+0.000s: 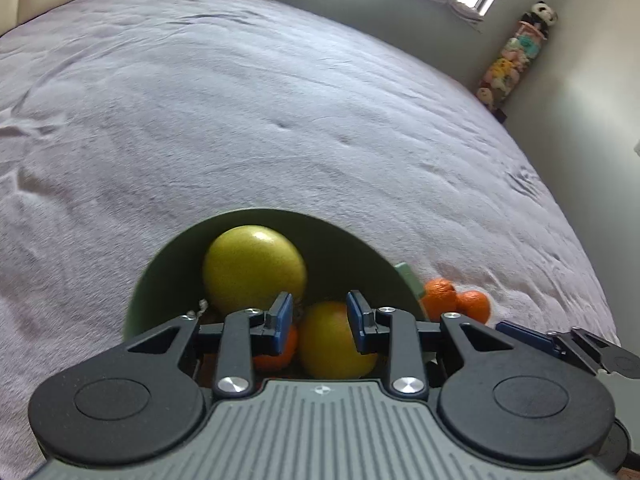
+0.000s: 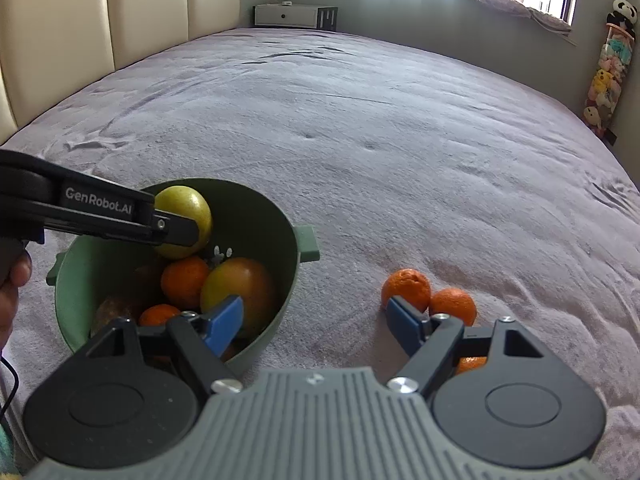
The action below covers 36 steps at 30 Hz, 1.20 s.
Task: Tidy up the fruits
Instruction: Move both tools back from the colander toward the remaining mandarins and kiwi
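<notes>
While the left gripper (image 1: 319, 322) hovers over the green bowl (image 2: 256, 216) of fruit with fingers narrowed and empty, the right gripper (image 2: 316, 322), fingers spread, nears two oranges (image 2: 406, 288) at 2 o'clock on the bed (image 2: 360, 128); a nudge could roll them away.

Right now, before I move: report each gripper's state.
Left gripper: jaws narrow but not touching, holding nothing, over the bowl.
Right gripper: wide open, empty.
</notes>
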### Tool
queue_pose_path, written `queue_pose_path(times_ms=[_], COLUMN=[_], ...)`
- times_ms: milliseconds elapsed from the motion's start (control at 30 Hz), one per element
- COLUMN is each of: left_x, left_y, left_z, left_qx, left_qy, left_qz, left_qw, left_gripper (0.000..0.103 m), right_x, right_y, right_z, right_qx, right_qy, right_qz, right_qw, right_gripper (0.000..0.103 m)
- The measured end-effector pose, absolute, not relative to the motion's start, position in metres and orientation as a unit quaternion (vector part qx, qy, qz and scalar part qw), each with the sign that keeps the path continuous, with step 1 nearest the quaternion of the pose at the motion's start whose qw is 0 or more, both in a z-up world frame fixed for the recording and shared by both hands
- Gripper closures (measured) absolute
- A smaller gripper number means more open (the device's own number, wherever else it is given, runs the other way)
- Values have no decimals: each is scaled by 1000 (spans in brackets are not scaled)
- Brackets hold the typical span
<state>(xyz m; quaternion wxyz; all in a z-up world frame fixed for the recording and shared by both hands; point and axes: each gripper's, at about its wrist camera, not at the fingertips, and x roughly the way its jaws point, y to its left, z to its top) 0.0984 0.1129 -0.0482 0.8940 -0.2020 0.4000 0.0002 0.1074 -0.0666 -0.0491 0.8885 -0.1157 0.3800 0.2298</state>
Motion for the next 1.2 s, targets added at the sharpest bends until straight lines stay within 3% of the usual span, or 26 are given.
queue_pose_path(times_ms=[200,533,1200], left_x=[90,93,106], left_y=[115,157,124], left_z=[-39,-65,-57], left_qx=[-185,-318,-262], left_qy=[381,390,400], left_qz=[50,85,13], left_qw=[904,860,878], left_gripper=[68,54,59], right_x=[111,114,127], right_y=[-66,-65,-67], right_z=[-52,-58,-70], right_qx=[-105,-106,-94], right_qy=[386,394,411], right_qz=[230,231,221], right_qw=[887,883,879], right_gripper=[27,27,27])
